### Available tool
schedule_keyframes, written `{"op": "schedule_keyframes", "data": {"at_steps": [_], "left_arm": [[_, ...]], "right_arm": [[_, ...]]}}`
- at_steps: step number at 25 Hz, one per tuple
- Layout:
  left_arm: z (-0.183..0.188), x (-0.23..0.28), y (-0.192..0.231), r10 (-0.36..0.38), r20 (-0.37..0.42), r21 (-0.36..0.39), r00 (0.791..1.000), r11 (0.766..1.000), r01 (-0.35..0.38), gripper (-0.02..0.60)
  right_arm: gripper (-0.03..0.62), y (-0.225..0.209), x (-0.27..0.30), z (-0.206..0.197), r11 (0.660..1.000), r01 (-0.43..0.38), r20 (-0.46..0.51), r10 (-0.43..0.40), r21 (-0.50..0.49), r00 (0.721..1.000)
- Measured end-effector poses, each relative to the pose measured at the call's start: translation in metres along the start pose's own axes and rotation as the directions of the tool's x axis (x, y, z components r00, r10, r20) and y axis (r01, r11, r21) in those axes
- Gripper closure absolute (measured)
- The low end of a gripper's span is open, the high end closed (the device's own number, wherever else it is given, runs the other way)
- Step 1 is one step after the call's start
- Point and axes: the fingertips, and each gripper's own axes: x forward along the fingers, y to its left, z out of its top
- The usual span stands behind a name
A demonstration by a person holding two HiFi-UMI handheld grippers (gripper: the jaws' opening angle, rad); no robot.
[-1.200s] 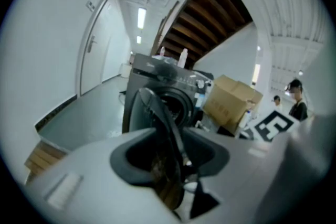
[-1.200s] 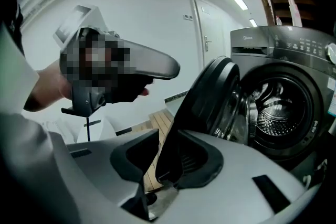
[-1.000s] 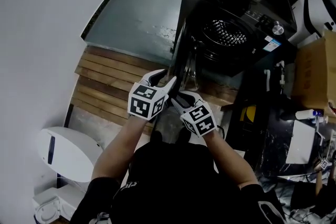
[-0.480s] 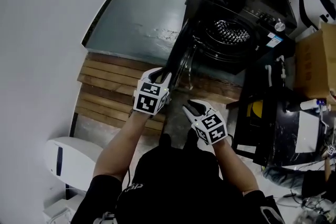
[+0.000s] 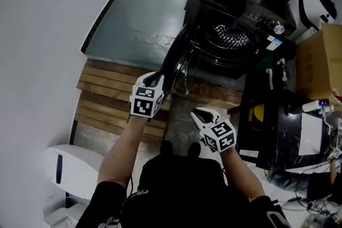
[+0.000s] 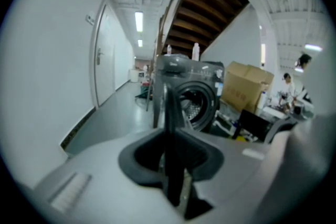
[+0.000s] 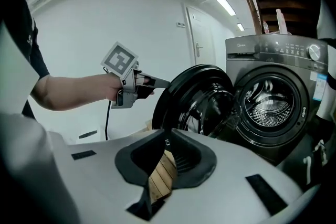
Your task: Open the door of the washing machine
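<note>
- Door (image 5: 172, 59): open, swung out to the left of the machine (image 5: 211, 2). In the head view its dark rim merges with your left gripper's dark tips, so the contact is hard to read there.
- Left gripper (image 5: 157, 81): its jaws have just been closing. They are narrow, clamped on the door's free edge, which stands edge-on between them in the left gripper view.
- Right gripper (image 5: 199, 113): its jaws have just been closing to a narrow slit with nothing in it. Slats show through the gap. It sits apart from the door, below and to its right.
- Drum (image 5: 231, 37): exposed, with the mouth unobstructed.
- Machine top: cut off by the upper frame edge, and the items on it are unclear.
- Right of the machine: a box (image 5: 320, 61) and dark clutter that cannot be sorted out, leaving little room on your right.
- Slats (image 5: 107, 93): under the left gripper, with your body hiding the near end.
- Floor (image 5: 139, 8): bare from the door's outer face to the wall (image 5: 43, 34), which is the widest open room.
- White object (image 5: 69, 163): lower left, well apart from the door.
</note>
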Motion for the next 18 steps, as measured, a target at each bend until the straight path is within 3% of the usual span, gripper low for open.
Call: {"op": "schedule_keyframes", "data": {"at_steps": [3, 9, 18], "left_arm": [[0.003, -0.009, -0.002, 0.020, 0.009, -0.026, 1.000, 0.999, -0.020, 0.508], [0.025, -0.029, -0.016, 0.071, 0.064, -0.039, 0.995, 0.997, -0.068, 0.517], [0.072, -0.068, -0.035, 0.107, 0.150, -0.074, 0.983, 0.993, -0.096, 0.547]], "right_arm": [[0.579, -0.011, -0.012, 0.006, 1.000, 0.005, 0.018, -0.005, -0.006, 1.000], [0.597, -0.043, -0.040, 0.031, 0.990, 0.073, 0.064, -0.066, -0.119, 0.996], [0.599, -0.081, -0.075, 0.094, 0.999, 0.004, 0.239, 0.005, -0.040, 0.971]]}}
